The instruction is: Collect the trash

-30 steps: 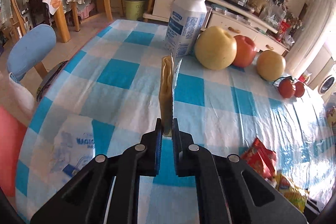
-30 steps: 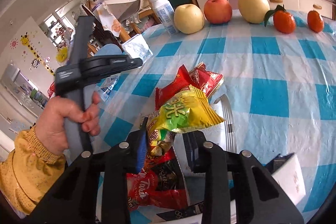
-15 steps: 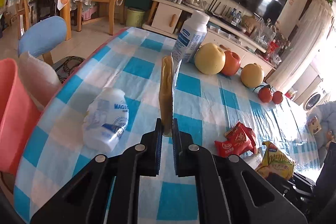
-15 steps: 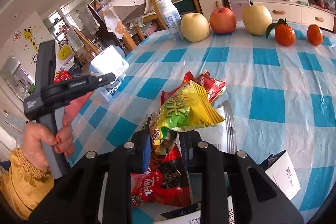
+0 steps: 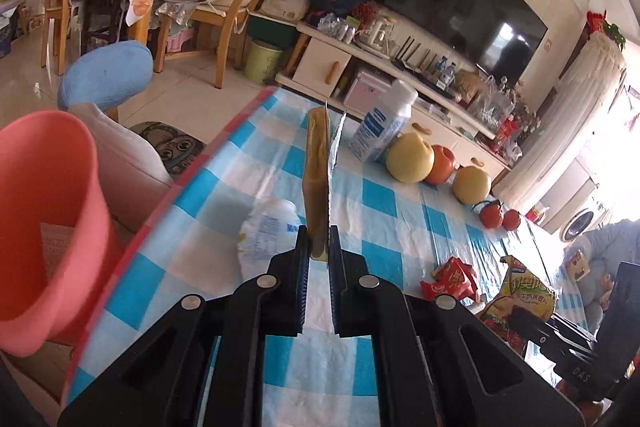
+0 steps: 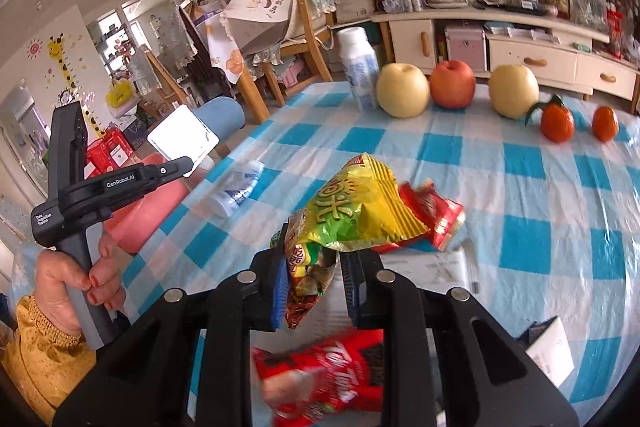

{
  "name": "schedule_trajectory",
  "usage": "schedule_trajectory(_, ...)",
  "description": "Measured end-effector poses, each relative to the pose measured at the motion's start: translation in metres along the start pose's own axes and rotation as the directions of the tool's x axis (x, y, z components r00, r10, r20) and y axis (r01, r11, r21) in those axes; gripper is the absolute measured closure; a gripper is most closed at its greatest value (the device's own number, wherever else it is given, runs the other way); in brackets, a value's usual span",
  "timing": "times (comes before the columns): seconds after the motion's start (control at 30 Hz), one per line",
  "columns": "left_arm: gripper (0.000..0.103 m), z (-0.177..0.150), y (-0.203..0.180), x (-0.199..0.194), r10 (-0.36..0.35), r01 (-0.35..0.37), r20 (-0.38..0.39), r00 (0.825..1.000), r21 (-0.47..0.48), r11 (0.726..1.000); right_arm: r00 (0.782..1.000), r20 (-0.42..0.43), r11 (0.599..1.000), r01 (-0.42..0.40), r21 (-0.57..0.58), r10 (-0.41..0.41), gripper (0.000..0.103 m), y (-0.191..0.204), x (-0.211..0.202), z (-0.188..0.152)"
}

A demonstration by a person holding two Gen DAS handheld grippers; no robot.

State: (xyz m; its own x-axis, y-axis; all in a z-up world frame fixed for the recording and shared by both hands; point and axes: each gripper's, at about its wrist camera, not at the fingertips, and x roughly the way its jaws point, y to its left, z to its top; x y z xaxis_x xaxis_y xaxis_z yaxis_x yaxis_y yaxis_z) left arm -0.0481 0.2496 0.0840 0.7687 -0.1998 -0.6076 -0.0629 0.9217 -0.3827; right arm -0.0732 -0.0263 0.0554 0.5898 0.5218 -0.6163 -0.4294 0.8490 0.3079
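My left gripper is shut on a flat tan and silver packet, seen edge-on, over the table's left edge. A pink bin stands just left of it, below the edge. In the right wrist view the same left gripper shows the packet's silver face above the pink bin. My right gripper is shut on a yellow-green chip bag, held clear of the table. A red wrapper lies behind it. A red snack bag lies blurred under the gripper.
A crushed white bottle lies near the left edge. An upright milk bottle, two pears, an apple and two tangerines line the far side. White papers lie on the checked cloth. A blue chair stands beyond the bin.
My left gripper has carried the packet back toward the table's left edge, bringing the pink bin into view. My right gripper has shut on the yellow-green chip bag and raised it off the pile.
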Motion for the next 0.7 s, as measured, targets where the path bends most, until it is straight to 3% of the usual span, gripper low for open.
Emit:
schedule_trajectory(0.2, 0.093, 0.012, 0.026, -0.027, 0.003, 0.0, 0.06, 0.998, -0.052, 0.999, 1.0, 0.004, 0.998, -0.03, -0.048, 0.03, 0.079, 0.044, 0.016, 0.014)
schedule_trajectory(0.43, 0.093, 0.025, 0.071, -0.057, 0.033, -0.017, 0.108, 0.994, -0.15, 0.989, 0.994, -0.022, 0.978, -0.11, -0.175, 0.108, 0.079, 0.126, 0.05, 0.038)
schedule_trajectory(0.7, 0.093, 0.034, 0.141, -0.08, 0.11, -0.067, 0.12, 0.987, -0.312, 0.948, 0.978, -0.087, 0.932, -0.209, -0.297, 0.191, 0.079, 0.216, 0.099, 0.056)
